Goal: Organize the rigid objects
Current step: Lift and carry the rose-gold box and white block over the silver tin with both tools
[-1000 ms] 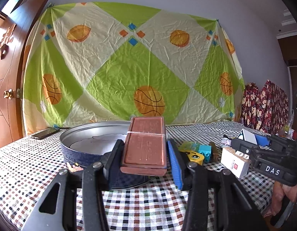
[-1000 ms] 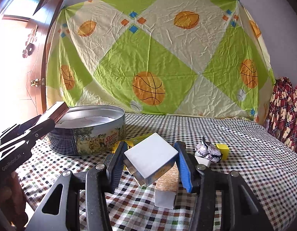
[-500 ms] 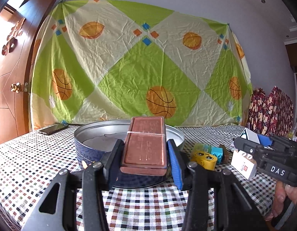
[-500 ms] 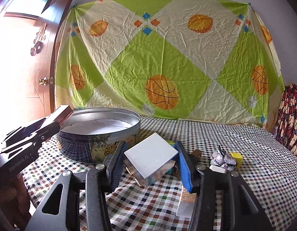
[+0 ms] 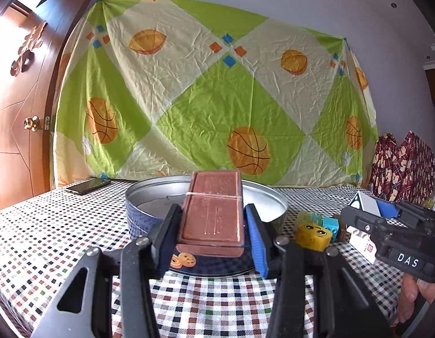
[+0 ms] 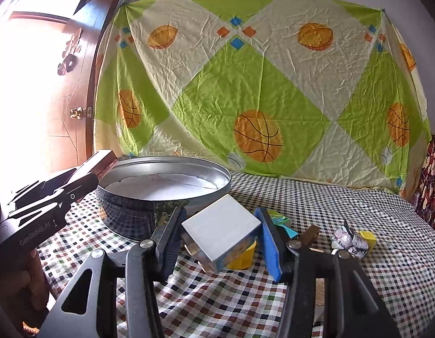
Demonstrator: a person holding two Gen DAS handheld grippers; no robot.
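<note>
My left gripper (image 5: pixel 211 225) is shut on a flat brown block (image 5: pixel 212 211) bound with a rubber band, held just in front of the round blue tin (image 5: pixel 138 219). The tin (image 6: pixel 127 214) is open, with white paper inside. My right gripper (image 6: pixel 220 238) is shut on a white-topped box (image 6: pixel 221 229), held above the table to the right of the tin. The left gripper with the brown block (image 6: pixel 100 163) shows at the tin's left rim in the right wrist view. The right gripper (image 5: pixel 386 225) shows at the right in the left wrist view.
Loose toys lie right of the tin: a yellow face block (image 5: pixel 313 235), a cyan brick (image 5: pixel 330 225), a yellow cup (image 6: pixel 242 256), a foil-wrapped piece (image 6: pixel 348 239), a small yellow cube (image 6: pixel 368 238). A phone (image 5: pixel 86 186) lies far left. The checkered table (image 5: pixel 48 225) ends near a door.
Both grippers have moved forward toward the tin, which looms larger. The brown block now overlaps the tin's near rim. Both grips are unchanged.
</note>
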